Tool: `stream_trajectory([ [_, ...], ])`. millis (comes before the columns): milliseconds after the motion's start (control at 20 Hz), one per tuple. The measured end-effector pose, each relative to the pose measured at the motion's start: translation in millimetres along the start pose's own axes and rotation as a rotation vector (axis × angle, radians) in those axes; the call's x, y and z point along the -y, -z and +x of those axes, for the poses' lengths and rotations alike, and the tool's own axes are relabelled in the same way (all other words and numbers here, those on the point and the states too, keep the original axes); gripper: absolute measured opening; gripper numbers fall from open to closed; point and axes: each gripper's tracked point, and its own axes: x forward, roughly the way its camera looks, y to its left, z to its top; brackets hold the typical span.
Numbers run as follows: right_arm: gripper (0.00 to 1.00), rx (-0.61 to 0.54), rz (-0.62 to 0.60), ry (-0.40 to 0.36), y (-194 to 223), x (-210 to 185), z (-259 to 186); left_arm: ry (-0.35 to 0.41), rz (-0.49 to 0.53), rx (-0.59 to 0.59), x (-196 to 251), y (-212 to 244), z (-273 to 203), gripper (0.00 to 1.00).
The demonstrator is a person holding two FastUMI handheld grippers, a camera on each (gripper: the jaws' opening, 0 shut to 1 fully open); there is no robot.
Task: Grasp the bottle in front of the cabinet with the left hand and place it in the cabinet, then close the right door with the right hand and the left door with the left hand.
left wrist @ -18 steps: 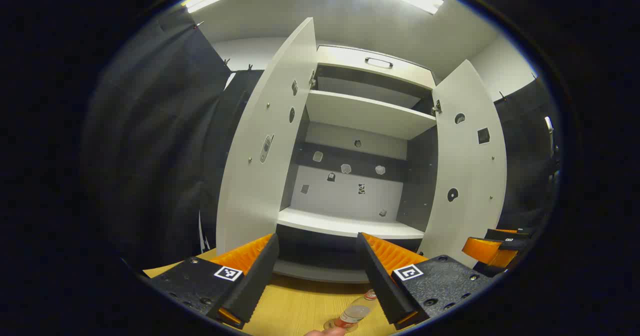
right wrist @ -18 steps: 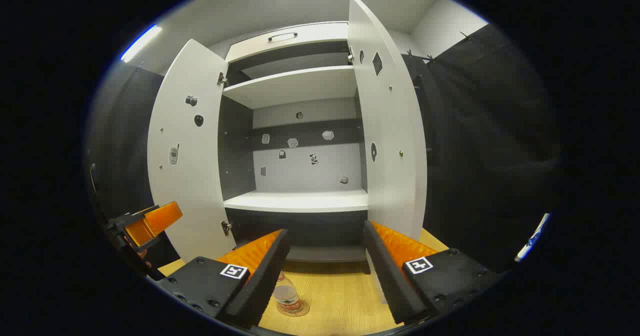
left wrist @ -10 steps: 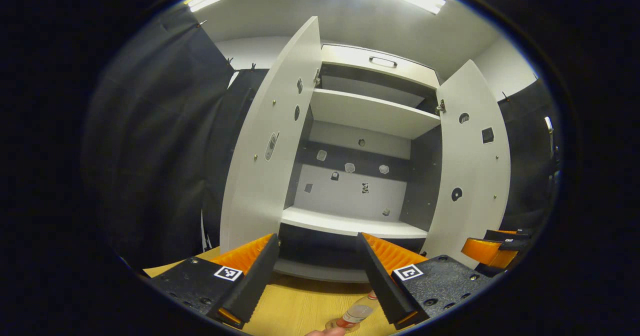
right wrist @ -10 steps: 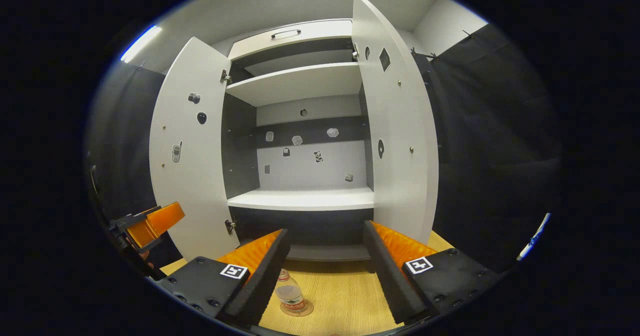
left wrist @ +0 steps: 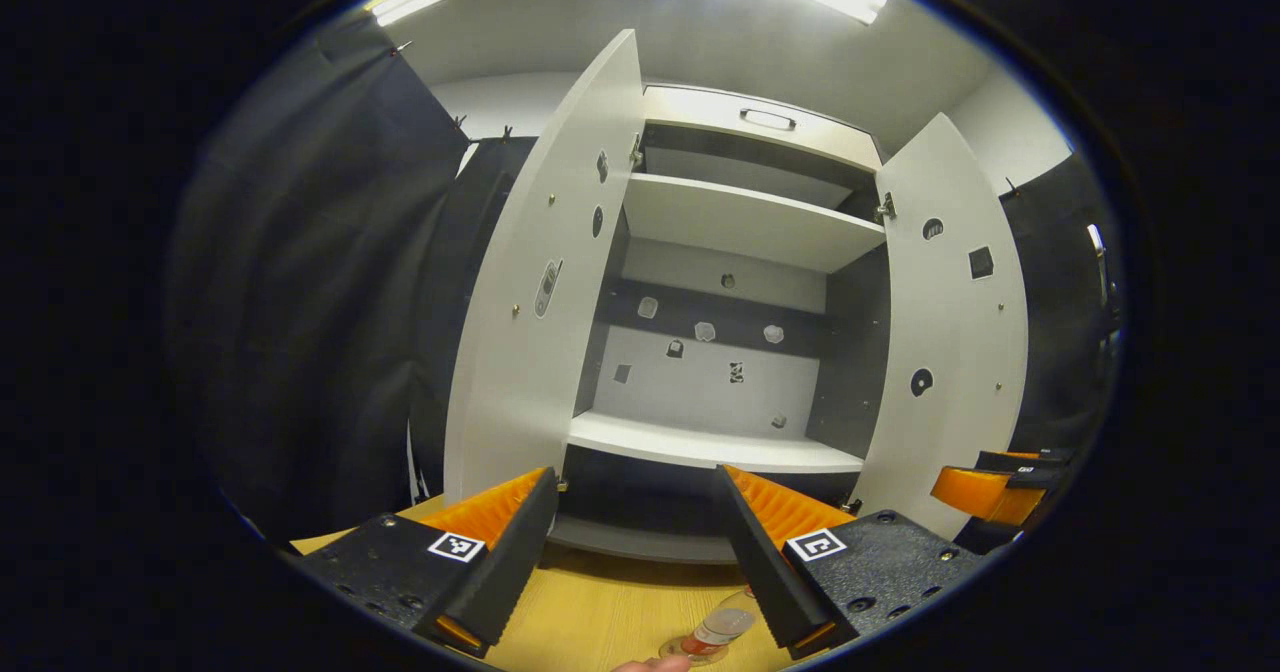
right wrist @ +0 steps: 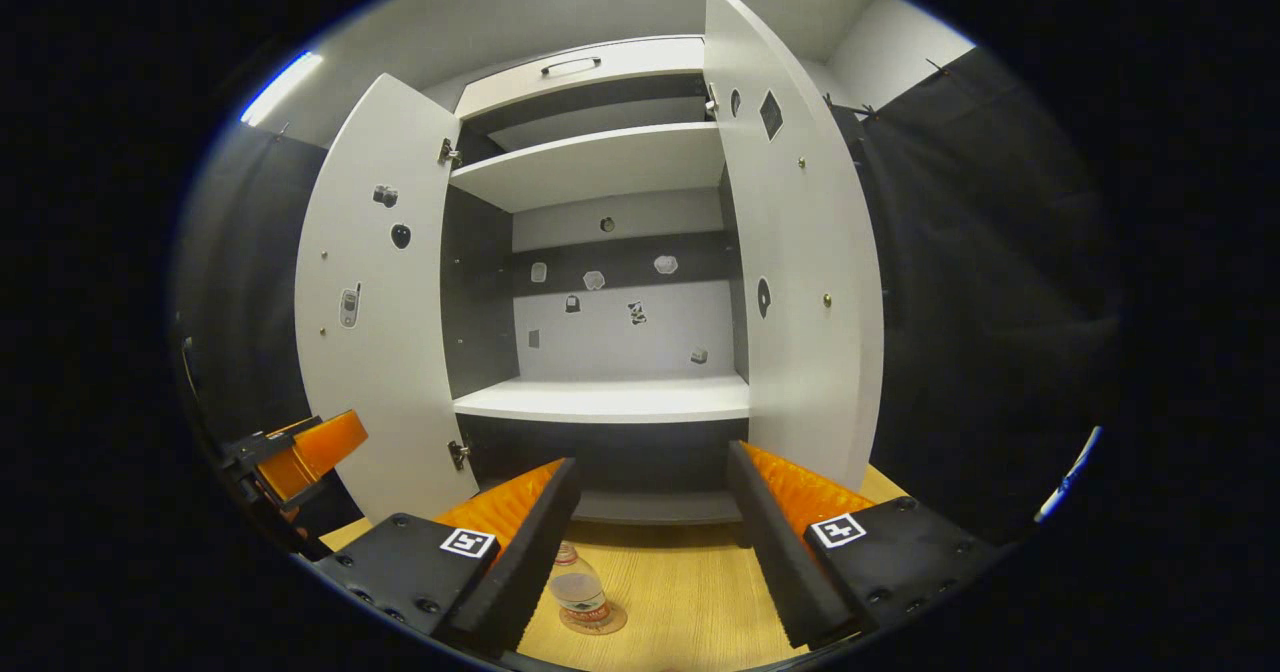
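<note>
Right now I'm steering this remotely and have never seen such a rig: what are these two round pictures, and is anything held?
Each picture comes from a camera riding on a hand-held two-finger gripper, looking along its fingers. The left gripper and right gripper are both open, holding nothing. Ahead stands the white cabinet, its left door and right door both open. The small clear plastic bottle stands upright on the light wooden tabletop in front, not yet grasped.
</note>
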Motion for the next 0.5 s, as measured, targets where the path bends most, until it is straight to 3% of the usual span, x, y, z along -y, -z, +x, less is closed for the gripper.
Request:
stream_trajectory([
  [100,0.98,-0.001,-0.004,0.002,0.2,1.9,-0.9,0.024,0.002,-0.013,6.1,6.7,5.0,0.95],
  [350,0.98,-0.006,-0.001,0.026,-0.9,12.0,-9.5,0.224,-0.048,-0.074,76.8,39.2,21.4,0.95],
  [500,0.98,-0.008,-0.007,0.030,-2.8,15.2,-19.6,0.311,-0.012,-0.120,118.8,77.7,28.2,0.95],
])
